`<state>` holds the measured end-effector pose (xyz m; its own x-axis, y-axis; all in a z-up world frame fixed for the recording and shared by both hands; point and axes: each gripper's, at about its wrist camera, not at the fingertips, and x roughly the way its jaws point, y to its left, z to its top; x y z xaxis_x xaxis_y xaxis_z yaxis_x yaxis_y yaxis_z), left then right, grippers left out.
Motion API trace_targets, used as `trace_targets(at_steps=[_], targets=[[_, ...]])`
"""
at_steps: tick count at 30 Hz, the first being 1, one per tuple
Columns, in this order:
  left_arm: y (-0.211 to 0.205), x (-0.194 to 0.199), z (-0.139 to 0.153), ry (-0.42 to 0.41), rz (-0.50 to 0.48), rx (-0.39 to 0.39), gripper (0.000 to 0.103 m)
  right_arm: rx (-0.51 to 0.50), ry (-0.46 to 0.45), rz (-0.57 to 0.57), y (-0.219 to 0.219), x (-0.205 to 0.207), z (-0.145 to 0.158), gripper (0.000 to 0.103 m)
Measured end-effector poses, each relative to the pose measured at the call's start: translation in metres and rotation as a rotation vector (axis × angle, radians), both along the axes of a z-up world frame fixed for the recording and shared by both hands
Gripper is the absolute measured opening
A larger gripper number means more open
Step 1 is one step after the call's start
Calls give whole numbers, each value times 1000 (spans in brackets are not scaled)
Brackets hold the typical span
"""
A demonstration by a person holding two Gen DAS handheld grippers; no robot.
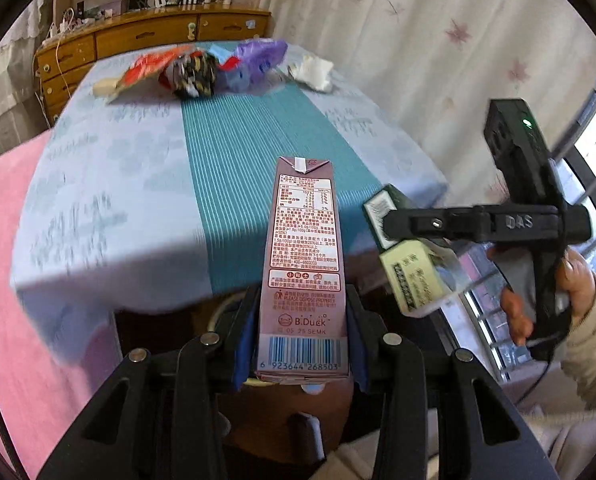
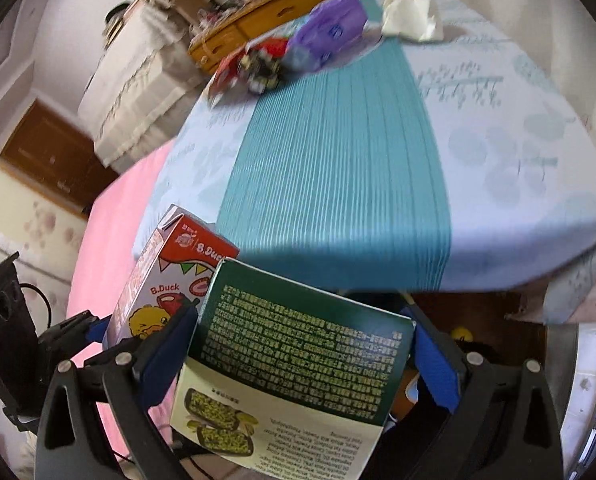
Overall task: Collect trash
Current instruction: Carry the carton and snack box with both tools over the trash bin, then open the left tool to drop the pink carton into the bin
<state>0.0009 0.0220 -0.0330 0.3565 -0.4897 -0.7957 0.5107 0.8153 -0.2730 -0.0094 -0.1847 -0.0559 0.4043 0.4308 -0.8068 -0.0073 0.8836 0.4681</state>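
Observation:
My left gripper (image 1: 301, 336) is shut on a pink B.Duck drink carton (image 1: 303, 248), its blue pads pressing the carton's lower sides. It hangs past the near edge of the table (image 1: 110, 184). To its right, my right gripper (image 1: 401, 232) is shut on a green and cream food box (image 1: 413, 280), with a person's hand (image 1: 537, 300) on the handle. In the right wrist view the right gripper (image 2: 301, 360) clamps the green box (image 2: 298, 344) between blue pads. Left of it are the drink carton (image 2: 158, 280) and the left gripper (image 2: 138, 328).
At the table's far end lie orange and red wrappers (image 1: 150, 68), a purple bag (image 1: 258, 60) and crumpled white paper (image 1: 311, 72). A wooden dresser (image 1: 138, 40) stands behind. A curtain (image 1: 417, 60) and window bars (image 1: 593, 184) are on the right, pink bedding (image 1: 14, 260) on the left.

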Motion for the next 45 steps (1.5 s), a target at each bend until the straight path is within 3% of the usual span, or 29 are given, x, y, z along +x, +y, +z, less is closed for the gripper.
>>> trace_targets(at_steps=[4,10,15,22,30,38,45], targets=[[8,-38,-24,4,-18,4,38,-22,12,47,15,-16,-19,101],[13,-53,-75,70,-9,51,38,-52,102,83,32,-14,-64,101],[18,-38,-118,124,28,98,38,-74,199,74,40,1,-109,101],[7,-22,-163,90,60,188,38,-121,231,44,41,21,-154,101],[-19,0,-207,123,71,212,38,-136,242,-17,37,34,-216,101],[-31,16,-249,192,118,227,38,-72,283,-146,23,33,-282,101],[-34,24,-269,212,150,224,38,-52,330,-167,23,32,-315,101]])
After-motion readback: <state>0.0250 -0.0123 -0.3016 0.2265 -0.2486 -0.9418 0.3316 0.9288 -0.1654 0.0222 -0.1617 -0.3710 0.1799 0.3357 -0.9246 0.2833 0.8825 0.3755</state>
